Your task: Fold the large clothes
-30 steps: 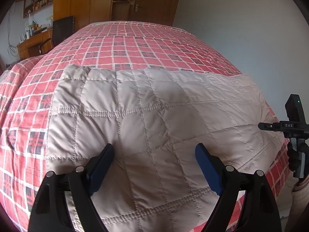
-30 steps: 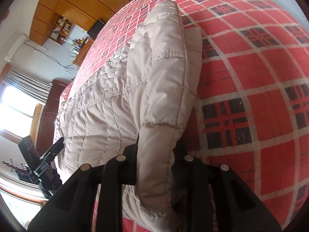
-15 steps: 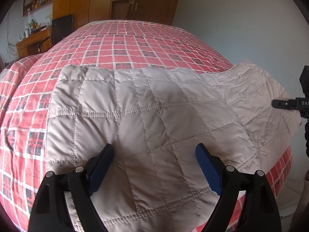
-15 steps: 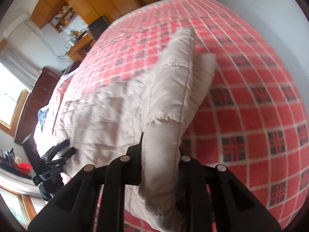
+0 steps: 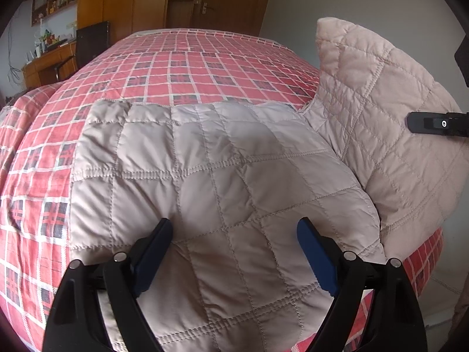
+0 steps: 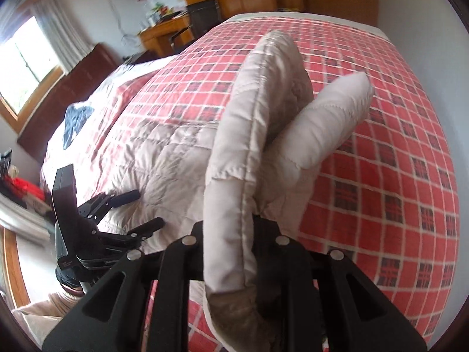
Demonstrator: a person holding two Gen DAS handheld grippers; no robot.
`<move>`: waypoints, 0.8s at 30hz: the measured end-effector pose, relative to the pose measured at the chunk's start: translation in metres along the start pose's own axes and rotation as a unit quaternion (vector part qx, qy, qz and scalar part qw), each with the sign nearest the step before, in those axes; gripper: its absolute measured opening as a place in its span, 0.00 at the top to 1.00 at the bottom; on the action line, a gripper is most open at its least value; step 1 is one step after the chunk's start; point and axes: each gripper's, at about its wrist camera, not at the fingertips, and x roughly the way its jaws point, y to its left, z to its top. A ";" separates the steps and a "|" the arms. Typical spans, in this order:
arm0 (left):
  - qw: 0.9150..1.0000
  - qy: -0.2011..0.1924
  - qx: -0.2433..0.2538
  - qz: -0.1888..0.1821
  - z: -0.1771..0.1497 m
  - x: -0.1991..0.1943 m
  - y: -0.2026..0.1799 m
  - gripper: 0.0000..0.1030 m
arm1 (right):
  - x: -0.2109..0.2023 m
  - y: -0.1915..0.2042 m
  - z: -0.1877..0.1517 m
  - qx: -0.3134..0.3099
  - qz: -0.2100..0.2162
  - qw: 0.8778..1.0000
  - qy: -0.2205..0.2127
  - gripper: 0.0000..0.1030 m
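Fingers of the left gripper [image 5: 234, 252] stand wide apart over the quilted jacket [image 5: 205, 182], gripping nothing. Right gripper [image 6: 234, 234] pinches the jacket's raised edge. Jacket lies crosswise on the plaid bedspread [image 5: 190, 67]; wardrobe [image 5: 123, 3] beyond.

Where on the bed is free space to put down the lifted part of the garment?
The red plaid bedspread is bare beyond the far edge of the quilted beige jacket, up to the door, and along its left side. The near edge is crowded: the open left gripper hovers there, and the right gripper holds the raised side.
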 end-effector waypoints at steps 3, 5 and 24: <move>1.000 0.001 0.000 -0.001 0.001 0.000 0.000 0.15 | 0.011 0.016 0.003 -0.018 0.008 1.000 0.007 0.82; 1.000 0.004 0.000 -0.005 0.001 -0.001 0.001 0.15 | 0.019 0.025 0.005 -0.029 0.010 0.999 0.012 0.81; 0.956 0.050 -0.107 -0.270 0.074 0.018 0.040 0.15 | 0.079 0.071 -0.004 -0.091 0.055 0.993 0.041 0.52</move>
